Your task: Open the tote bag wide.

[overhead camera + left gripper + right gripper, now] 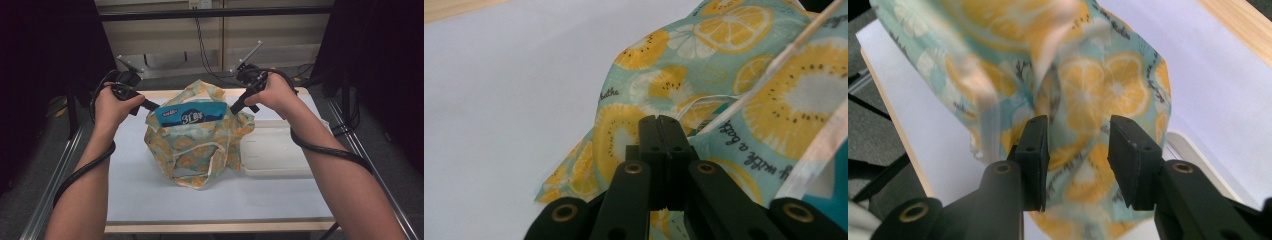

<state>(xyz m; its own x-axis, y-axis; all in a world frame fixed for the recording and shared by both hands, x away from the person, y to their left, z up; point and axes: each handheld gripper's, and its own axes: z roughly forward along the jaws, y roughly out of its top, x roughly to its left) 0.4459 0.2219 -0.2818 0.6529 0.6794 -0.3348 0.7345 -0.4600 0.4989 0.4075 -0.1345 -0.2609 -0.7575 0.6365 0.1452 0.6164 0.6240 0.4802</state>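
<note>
High view: fruit-print tote bag (pixel 200 135) sits mid-table (pixel 130 200), mouth up, blue packet (pixel 192 116) already inside w/ its top edge poking out of the bag's far side. White tray (pixel 275 152) just R of bag, touching it. L gripper (pixel 150 105) at bag's L rim, R gripper (pixel 235 107) at bag's R rim, both hands high near the far side of the bag.

L gripper view: jaws fully closed; bag rim fabric seems pinched at the tips, so L is holding the bag (pixel 724 100).

R gripper view: jaws parted, bag cloth (pixel 1088 100) beyond and between them, pads not pressing, so R has no grip.

Progress, my read: packet loaded = main part done. Left: R regrips or backs off, L lets go, maybe tidy handles.
</note>
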